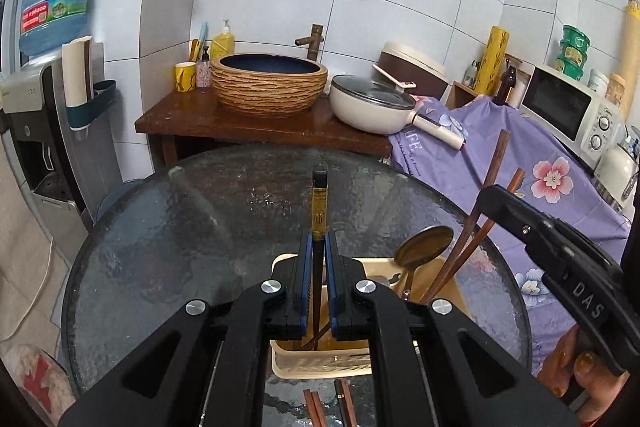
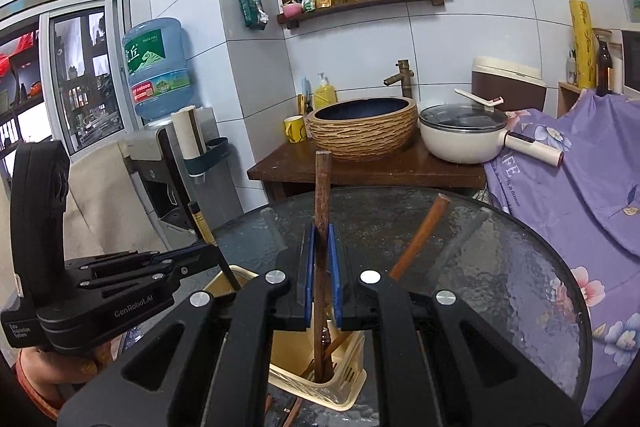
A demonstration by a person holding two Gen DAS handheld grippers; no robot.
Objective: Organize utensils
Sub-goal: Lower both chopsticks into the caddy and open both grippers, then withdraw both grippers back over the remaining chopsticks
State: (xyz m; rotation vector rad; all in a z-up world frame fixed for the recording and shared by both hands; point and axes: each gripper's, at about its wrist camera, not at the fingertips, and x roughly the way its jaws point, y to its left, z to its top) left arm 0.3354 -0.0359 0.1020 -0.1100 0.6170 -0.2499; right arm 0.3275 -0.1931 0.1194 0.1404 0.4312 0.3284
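Observation:
A cream plastic utensil holder (image 1: 320, 363) stands on the round glass table (image 1: 180, 227), also in the right wrist view (image 2: 332, 383). My left gripper (image 1: 319, 247) is shut on a black chopstick with a gold band (image 1: 319, 203), its lower end down in the holder. My right gripper (image 2: 322, 247) is shut on a brown wooden chopstick (image 2: 322, 187), its lower end inside the holder. The right gripper (image 1: 496, 197) shows in the left wrist view, the left gripper (image 2: 216, 251) in the right wrist view. A gold spoon (image 1: 422, 247) and another brown chopstick (image 2: 420, 235) lean in the holder.
More chopsticks (image 1: 316, 407) lie on the glass in front of the holder. Behind the table stands a wooden counter (image 1: 248, 123) with a basin (image 1: 269, 83) and a white pot (image 1: 372, 103). A purple flowered cloth (image 1: 540, 163) covers the right side. A water dispenser (image 1: 40, 99) stands left.

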